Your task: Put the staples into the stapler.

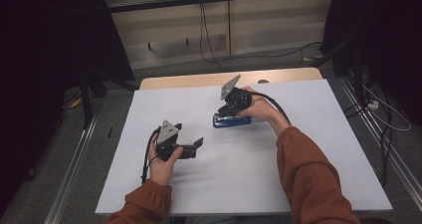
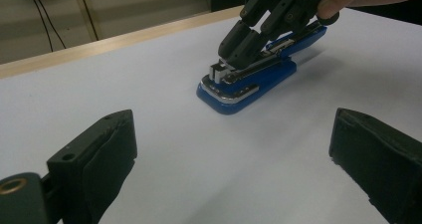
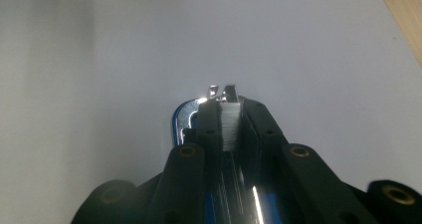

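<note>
- Blue stapler (image 1: 231,121) — lies flat on the white counter (image 1: 278,159), far of centre, slightly right.
- Right hand-held gripper (image 2: 234,52) — jaws narrow, clamped on the stapler's top arm.
- Left hand-held gripper (image 1: 195,145) — jaws wide, nothing between them, near-left of the stapler, well apart from it.

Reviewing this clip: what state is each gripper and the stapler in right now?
Right gripper: shut on the stapler, jaws clamped across its top near the front end.
Blue stapler: lying flat on the white table, its top part not fully visible under the jaws.
Left gripper: open, jaws wide apart, holding nothing, short of the stapler.
</note>
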The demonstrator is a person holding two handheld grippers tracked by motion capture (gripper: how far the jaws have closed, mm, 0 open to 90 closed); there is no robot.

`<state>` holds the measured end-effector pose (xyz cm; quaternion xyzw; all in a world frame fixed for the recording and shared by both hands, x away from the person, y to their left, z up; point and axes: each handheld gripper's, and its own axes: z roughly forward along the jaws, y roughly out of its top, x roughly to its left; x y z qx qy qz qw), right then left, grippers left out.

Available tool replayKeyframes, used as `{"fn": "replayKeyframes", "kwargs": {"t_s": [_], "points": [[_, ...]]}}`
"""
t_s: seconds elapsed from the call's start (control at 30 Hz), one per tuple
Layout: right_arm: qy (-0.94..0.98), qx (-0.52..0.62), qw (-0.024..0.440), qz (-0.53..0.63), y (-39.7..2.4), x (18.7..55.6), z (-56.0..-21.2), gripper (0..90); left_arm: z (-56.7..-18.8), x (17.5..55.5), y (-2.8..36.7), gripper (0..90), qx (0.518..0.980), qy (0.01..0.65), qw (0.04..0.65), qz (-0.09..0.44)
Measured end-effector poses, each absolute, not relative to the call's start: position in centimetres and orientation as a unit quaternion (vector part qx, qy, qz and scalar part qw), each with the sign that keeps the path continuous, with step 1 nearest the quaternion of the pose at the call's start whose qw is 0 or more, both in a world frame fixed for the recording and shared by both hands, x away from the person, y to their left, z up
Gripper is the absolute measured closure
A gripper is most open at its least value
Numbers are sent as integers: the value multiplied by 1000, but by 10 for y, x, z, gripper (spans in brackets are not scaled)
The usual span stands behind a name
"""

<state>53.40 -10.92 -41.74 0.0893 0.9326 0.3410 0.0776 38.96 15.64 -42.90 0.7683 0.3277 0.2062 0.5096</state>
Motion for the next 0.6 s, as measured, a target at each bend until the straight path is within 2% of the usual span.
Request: {"fn": "replayKeyframes", "kwargs": {"t_s": [0.6], "points": [[937,64,77,335,-106,538,-416,794,-429,390,157,49,768,328,510,205]]}}
